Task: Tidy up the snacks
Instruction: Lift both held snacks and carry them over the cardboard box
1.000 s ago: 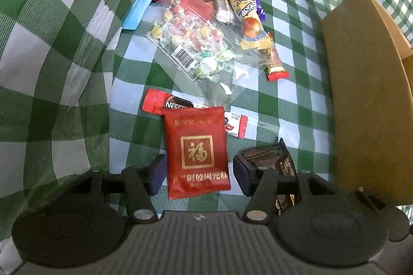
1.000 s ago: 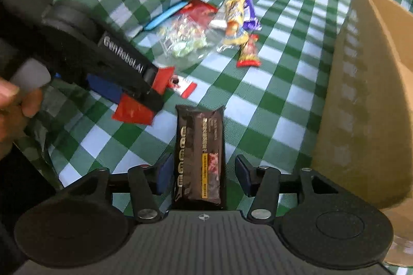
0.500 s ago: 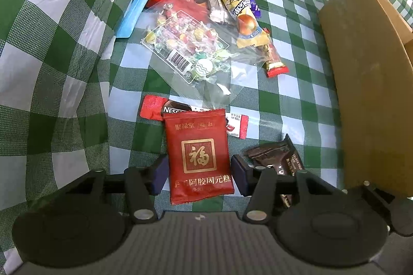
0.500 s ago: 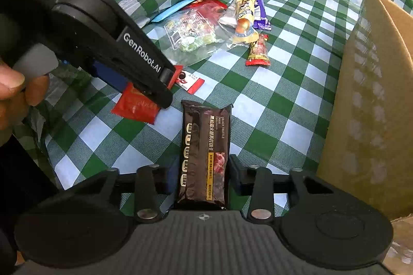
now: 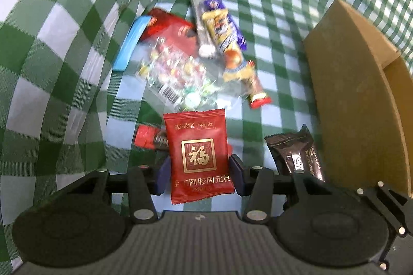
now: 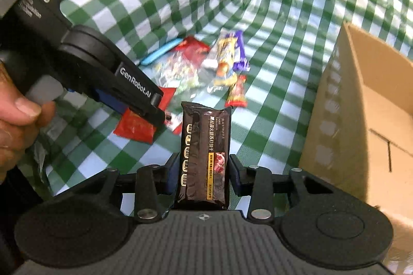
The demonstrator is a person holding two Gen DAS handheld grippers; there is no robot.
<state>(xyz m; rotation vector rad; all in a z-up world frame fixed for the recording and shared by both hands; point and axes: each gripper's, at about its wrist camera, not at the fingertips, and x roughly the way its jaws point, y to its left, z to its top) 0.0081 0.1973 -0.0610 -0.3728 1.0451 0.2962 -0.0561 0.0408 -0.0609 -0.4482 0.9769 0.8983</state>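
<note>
My left gripper (image 5: 200,171) is shut on a red packet with gold lettering (image 5: 198,153) and holds it above the green checked cloth. In the right wrist view the same left gripper (image 6: 155,107) hangs at left with that red packet (image 6: 134,125) in its jaws. My right gripper (image 6: 204,169) is shut on a dark brown truffle-ham packet (image 6: 204,146), lifted off the cloth; that dark packet (image 5: 296,153) also shows at the lower right of the left wrist view. An open cardboard box (image 6: 356,99) stands to the right.
A loose pile lies farther out: a clear candy bag (image 5: 175,73), a blue bar (image 5: 129,42), a red pack (image 5: 173,29), yellow and purple bars (image 5: 222,27), a small red-tipped stick (image 5: 255,89). A red sachet (image 5: 147,136) lies under the held packet. A person's hand (image 6: 18,115) grips the left tool.
Both pairs of jaws narrowed onto their packets. The red packet and the dark packet have come up off the cloth, and the box now looks nearer in both views.
</note>
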